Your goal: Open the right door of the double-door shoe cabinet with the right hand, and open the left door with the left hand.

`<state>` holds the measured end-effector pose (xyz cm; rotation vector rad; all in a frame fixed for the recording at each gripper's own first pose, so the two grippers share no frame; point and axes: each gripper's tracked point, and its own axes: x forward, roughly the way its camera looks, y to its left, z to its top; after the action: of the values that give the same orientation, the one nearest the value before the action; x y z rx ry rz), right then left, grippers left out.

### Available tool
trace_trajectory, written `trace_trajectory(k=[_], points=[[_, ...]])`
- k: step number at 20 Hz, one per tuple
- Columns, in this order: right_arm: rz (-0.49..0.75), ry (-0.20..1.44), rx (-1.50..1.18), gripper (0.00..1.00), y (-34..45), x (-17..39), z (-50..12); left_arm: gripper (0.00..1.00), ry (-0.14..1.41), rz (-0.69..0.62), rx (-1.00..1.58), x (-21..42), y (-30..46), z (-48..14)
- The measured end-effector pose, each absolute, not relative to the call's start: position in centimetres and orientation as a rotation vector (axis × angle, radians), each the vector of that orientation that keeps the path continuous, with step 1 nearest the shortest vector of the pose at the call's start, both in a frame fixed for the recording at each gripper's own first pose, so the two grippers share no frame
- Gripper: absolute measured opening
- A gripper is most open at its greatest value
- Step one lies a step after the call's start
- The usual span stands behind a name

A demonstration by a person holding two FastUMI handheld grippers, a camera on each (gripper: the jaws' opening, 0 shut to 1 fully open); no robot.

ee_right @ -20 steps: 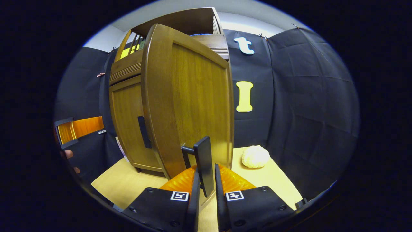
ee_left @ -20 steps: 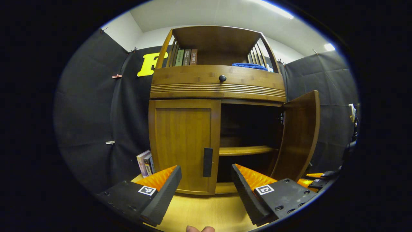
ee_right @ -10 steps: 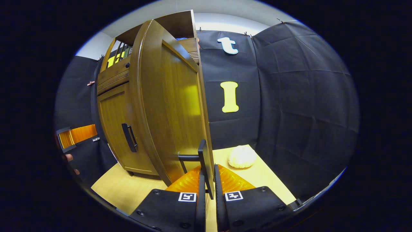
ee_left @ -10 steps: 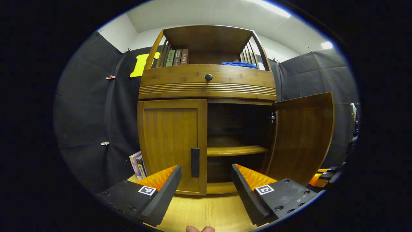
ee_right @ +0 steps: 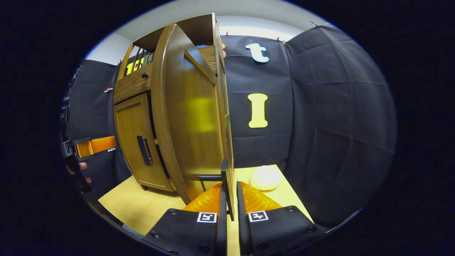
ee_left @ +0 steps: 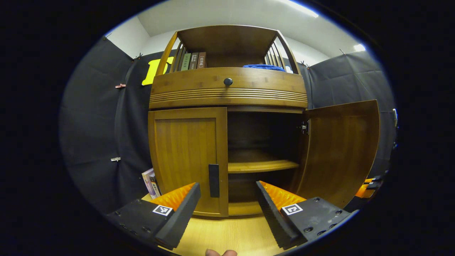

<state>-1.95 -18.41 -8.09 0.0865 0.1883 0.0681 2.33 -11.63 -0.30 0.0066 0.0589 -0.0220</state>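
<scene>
On the tabletop [ee_left: 227, 234], the shoe cabinet's right door [ee_left: 341, 149] stands wide, its black handle [ee_right: 226, 185] clamped by the right hand-held gripper [ee_right: 229, 213]. Left door [ee_left: 186, 160] is closed; its rigid handle [ee_left: 213, 175] suits the gaping, empty left hand-held gripper [ee_left: 227, 213].

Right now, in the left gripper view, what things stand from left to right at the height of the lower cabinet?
Books on the floor → closed left door → its black handle → inner shelf → open right door.
</scene>
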Motion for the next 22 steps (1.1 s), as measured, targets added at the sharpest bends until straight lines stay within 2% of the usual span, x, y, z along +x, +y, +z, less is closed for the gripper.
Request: trace_trajectory(k=[10, 15, 16, 17, 18, 19, 22], points=[[0.057, 0.18, 0.079, 0.17, -20.2, -2.6, -7.5, 0.96, 0.084, -0.012, 0.012, 4.8, -11.3, -1.8], [0.001, 0.155, 0.043, 0.18, -21.8, -3.4, -6.7, 0.97, 0.083, -0.012, 0.02, 6.2, -11.4, -2.1], [-0.002, 0.145, 0.034, 0.07, -21.9, -3.8, -6.4, 0.97, 0.086, -0.012, 0.019, 6.5, -11.3, -2.3], [0.0, 0.136, 0.029, 0.21, -21.9, -3.8, -6.1, 0.96, 0.087, -0.012, 0.015, 6.9, -11.3, -2.4], [-0.014, 0.124, 0.014, 0.14, -22.2, -3.9, -5.7, 0.96, 0.09, -0.011, 0.011, 7.2, -11.3, -2.5], [-0.022, 0.106, 0.0, 0.18, -22.3, -4.2, -5.1, 0.96, 0.091, -0.008, 0.007, 7.6, -11.1, -2.7], [-0.103, 0.049, -0.023, 0.47, -24.2, -4.6, -3.4, 0.96, 0.09, 0.009, 0.006, 9.2, -10.3, -2.9]])
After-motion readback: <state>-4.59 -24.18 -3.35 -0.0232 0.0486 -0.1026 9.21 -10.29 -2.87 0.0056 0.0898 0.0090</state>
